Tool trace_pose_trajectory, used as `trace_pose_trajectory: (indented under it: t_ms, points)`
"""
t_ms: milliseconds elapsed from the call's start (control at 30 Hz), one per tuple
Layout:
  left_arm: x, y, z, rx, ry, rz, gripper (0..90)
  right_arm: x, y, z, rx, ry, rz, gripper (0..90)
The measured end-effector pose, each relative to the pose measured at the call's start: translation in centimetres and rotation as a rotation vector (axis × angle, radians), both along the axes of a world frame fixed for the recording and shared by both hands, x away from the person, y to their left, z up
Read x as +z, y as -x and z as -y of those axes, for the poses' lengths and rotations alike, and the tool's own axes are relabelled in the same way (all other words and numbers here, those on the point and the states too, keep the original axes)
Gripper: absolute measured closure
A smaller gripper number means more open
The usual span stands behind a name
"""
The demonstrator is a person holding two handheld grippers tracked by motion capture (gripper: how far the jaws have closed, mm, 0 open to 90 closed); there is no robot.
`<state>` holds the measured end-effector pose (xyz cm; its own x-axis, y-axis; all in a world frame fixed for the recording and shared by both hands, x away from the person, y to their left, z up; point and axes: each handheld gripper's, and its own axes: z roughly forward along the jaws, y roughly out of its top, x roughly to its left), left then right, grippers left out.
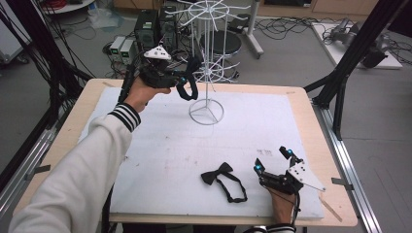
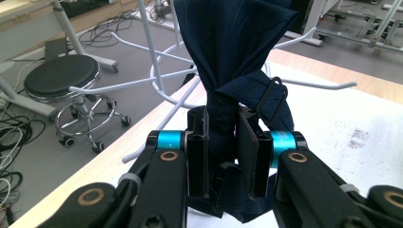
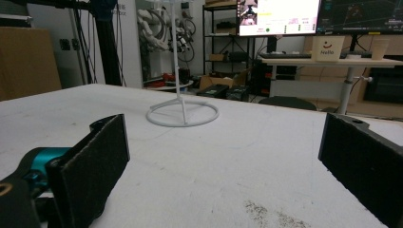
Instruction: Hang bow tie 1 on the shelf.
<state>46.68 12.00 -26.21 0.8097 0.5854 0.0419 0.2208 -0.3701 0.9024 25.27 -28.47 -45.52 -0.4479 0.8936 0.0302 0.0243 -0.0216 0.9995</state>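
Observation:
My left gripper (image 1: 187, 80) is raised beside the white wire display stand (image 1: 208, 68) and is shut on a dark navy bow tie (image 2: 233, 61). The tie's strap hangs in a loop (image 1: 186, 90) close to the stand's lower hooks (image 2: 142, 81). A second, black bow tie (image 1: 217, 174) lies flat on the white mat with its strap (image 1: 234, 189) curled toward the front edge. My right gripper (image 1: 273, 160) rests on the mat just right of that tie, open, with nothing between its padded fingers (image 3: 92, 161). The stand's ring base (image 3: 183, 114) stands ahead of it.
The white mat (image 1: 160, 145) covers a wooden table (image 1: 318, 145). Black frame posts (image 1: 350, 53) stand at the right. Behind the table are a black stool (image 2: 62, 76), computer cases (image 1: 148, 29) and cables on the floor.

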Motion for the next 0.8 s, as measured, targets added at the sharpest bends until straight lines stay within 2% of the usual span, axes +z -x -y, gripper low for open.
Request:
trace_pose_trajectory:
  t_ms: [467, 500, 567, 633, 733, 800]
  points:
    - [0.04, -0.12, 0.17, 0.006, -0.021, -0.011, 73.7, 0.00, -0.01, 0.01, 0.000, 0.000, 0.000, 2.2]
    - [0.07, -0.16, 0.13, 0.011, -0.031, -0.014, 71.9, 0.00, 0.00, 0.00, 0.000, -0.001, 0.000, 2.2]
    - [-0.03, -0.22, 0.15, 0.014, -0.025, -0.033, 58.5, 0.00, 0.00, 0.00, 0.000, -0.001, 0.000, 2.2]
    - [-0.01, -0.23, 0.07, 0.008, -0.028, -0.029, 47.0, 0.00, 0.00, 0.00, -0.001, 0.000, 0.000, 2.2]
    - [0.18, -0.14, -0.07, -0.004, 0.007, -0.022, 36.9, 0.00, 0.00, -0.01, 0.000, -0.001, 0.000, 2.2]
    - [0.28, -0.03, -0.15, -0.013, 0.012, -0.019, 33.0, -0.01, -0.01, 0.00, -0.001, 0.002, 0.002, 2.2]
